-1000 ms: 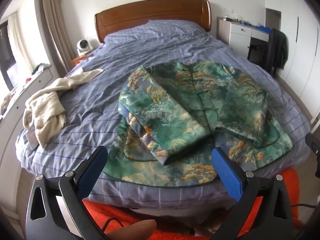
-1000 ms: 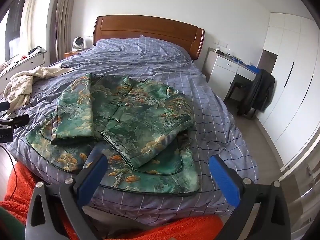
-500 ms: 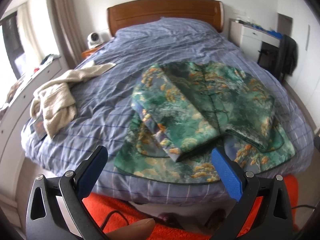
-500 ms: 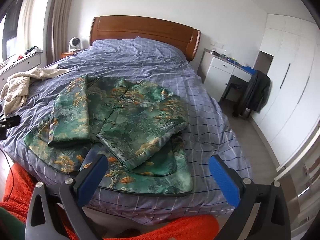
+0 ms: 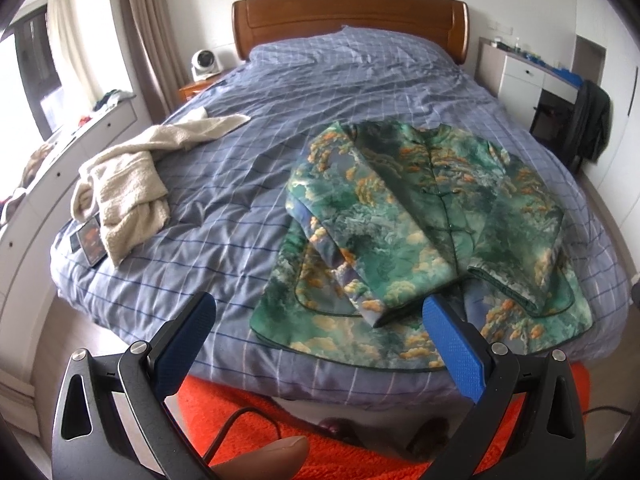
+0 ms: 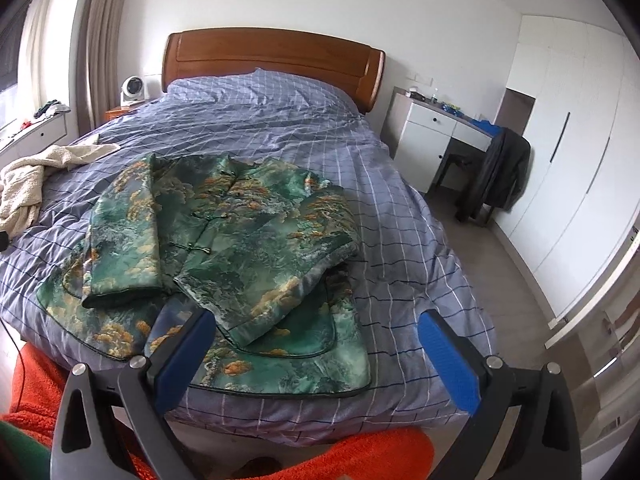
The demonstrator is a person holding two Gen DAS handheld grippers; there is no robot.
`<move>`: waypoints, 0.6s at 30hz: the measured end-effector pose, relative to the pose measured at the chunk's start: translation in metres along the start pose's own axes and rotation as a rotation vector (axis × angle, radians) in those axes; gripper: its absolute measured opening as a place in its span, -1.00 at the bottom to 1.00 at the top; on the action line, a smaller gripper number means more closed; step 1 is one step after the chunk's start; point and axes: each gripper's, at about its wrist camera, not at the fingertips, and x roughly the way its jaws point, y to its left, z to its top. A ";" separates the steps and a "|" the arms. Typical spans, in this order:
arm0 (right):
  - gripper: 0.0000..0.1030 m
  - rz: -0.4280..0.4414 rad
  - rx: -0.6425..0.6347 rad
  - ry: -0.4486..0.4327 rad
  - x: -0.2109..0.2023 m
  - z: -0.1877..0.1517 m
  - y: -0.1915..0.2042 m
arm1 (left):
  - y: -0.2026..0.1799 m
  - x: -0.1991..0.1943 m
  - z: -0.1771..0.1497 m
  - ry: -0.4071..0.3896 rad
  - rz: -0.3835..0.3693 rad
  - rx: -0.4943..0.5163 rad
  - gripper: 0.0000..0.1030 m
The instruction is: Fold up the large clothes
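Bottom of the left wrist view: left gripper, blue-padded fingers spread wide, nothing between them, hanging over the bed's foot edge; a fingertip shows at bottom centre under it. Bottom of the right wrist view: right gripper, fingers also wide apart and empty, left pad overlapping the jacket hem in frame, contact cannot be told. Orange fuzzy rug on the floor below the bed end, dark cable across it. Bed fills mid-frame, blue-grey checked cover, wrinkled. Green patterned jacket with orange cloud print lies flat near the foot of the bed, centre-right in the left view, centre-left in the right view; both sleeves folded in across the front, frog-button closures down the middle, lower hem spread out toward the bed edge. Cream towel bunched at mid-left of the left view, well apart from the jacket; a small dark card or booklet sticks out under it, print too small to read. Far: wooden headboard at top centre, small white fan on a nightstand at upper left, curtain beside it, white window ledge unit along the left edge. Right side: white desk surface with clutter, dark coat over a chair, white wardrobe. No readable writing or brand anywhere.
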 end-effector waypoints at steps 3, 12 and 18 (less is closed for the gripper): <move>1.00 -0.001 0.018 0.015 0.005 0.000 -0.005 | 0.002 0.000 0.002 -0.005 -0.001 -0.008 0.99; 0.99 0.029 0.015 -0.006 0.011 0.010 0.002 | -0.009 0.005 0.007 -0.045 -0.062 0.011 0.99; 1.00 0.055 -0.005 -0.014 0.011 0.011 0.013 | -0.023 0.011 0.013 -0.082 -0.089 0.047 0.99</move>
